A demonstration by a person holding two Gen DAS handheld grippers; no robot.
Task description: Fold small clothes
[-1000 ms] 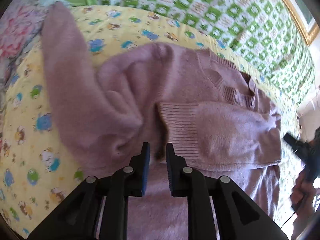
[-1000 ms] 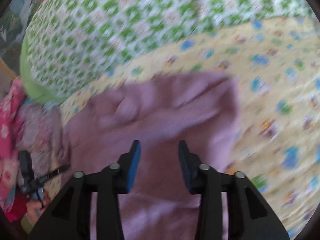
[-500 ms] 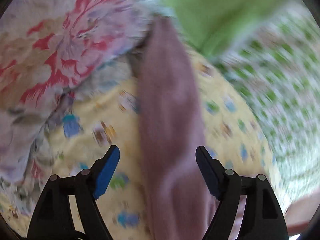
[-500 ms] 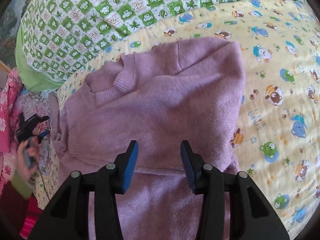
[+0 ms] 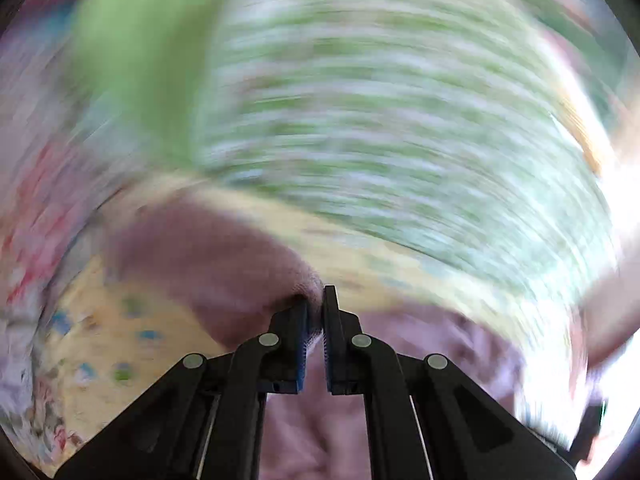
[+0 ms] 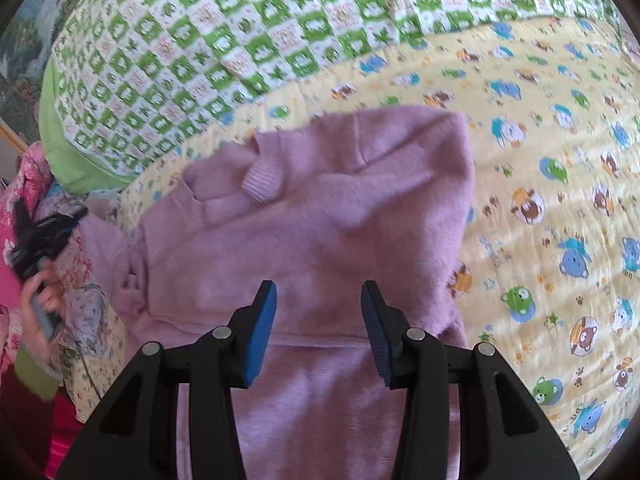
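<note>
A fuzzy mauve sweater [image 6: 320, 232] lies on a yellow cartoon-print sheet [image 6: 560, 184], one sleeve folded across its chest with the ribbed cuff [image 6: 260, 178] near the neckline. My right gripper [image 6: 318, 308] is open and empty, just above the sweater's lower body. The left wrist view is heavily motion-blurred. My left gripper [image 5: 316, 312] is shut on a fold of the sweater's other sleeve [image 5: 224, 264], lifted off the sheet. The left gripper also shows far left in the right wrist view [image 6: 40, 236], in a hand.
A green-and-white checked quilt [image 6: 280, 32] with a plain green edge lies behind the sweater. Pink floral fabric [image 6: 24, 184] is piled at the left edge of the bed. The yellow sheet extends to the right of the sweater.
My left gripper went from shut to wide open over the outstretched sleeve, then closed on it and is now swinging fast. My right gripper stayed open and barely moved.
</note>
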